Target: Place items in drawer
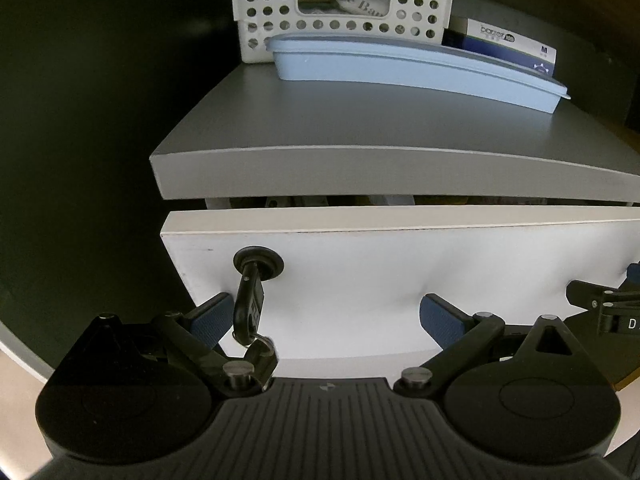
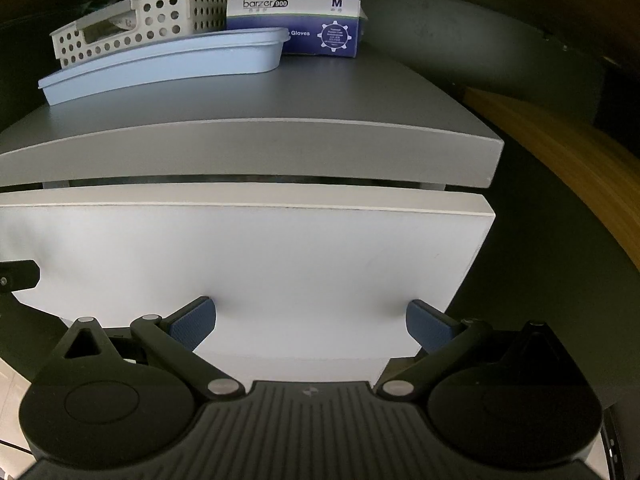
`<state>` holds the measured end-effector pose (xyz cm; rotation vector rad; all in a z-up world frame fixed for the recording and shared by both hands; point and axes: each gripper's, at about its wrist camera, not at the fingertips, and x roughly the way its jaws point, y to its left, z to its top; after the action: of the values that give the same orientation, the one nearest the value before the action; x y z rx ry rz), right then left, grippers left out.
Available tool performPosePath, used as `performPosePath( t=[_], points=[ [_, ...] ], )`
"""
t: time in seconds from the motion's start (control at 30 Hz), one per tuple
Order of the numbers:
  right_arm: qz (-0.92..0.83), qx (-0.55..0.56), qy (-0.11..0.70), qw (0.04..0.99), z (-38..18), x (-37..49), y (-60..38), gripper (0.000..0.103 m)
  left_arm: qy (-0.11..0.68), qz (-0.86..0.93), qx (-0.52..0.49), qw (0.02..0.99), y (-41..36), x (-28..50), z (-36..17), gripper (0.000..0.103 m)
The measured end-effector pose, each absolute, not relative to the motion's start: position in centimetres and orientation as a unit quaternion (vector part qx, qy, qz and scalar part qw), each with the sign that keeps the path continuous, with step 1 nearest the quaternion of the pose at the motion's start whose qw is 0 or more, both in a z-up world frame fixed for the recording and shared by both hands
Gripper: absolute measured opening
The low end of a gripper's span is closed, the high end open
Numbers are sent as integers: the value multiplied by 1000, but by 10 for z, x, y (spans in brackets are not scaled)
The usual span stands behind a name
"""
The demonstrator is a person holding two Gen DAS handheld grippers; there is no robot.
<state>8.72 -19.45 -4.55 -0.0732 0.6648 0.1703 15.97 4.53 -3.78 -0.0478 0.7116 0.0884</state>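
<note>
Directly ahead, white drawer front [image 2: 248,256], both hand-held grippers [image 1: 326,320] [image 2: 310,322] spread wide

Left tool [image 1: 326,318]: matte black body, ribbed centre plate with a small round emblem, two round housings either side, triangular cut-outs above them. Black link arms on silver pivot pins. Fingers [image 1: 442,320] faced in dark blue textured pads. Right tool [image 2: 311,320]: same build, black links, silver pins, blue pads [image 2: 192,326], ribbed plate with emblem.

A white perforated basket [image 1: 340,16], a pale blue tray [image 1: 416,70] and a glove box [image 2: 296,26] are seen on the worktop [image 1: 360,120], ahead of the hand-held gripper.
</note>
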Motion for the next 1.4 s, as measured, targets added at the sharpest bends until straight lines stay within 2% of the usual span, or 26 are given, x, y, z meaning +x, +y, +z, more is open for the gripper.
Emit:
performPosePath(
  t=[0.7, 1.1, 1.4],
  points=[
    [82, -25, 335, 938, -50, 116, -197, 103, 347, 46, -26, 936, 49, 181, -34, 103],
    [112, -23, 350, 930, -43, 138, -200, 103, 343, 47, -23, 938, 43, 168, -27, 103],
    [124, -28, 348, 929, -34, 114, -209, 103, 341, 48, -17, 939, 35, 145, -17, 103]
  ],
)
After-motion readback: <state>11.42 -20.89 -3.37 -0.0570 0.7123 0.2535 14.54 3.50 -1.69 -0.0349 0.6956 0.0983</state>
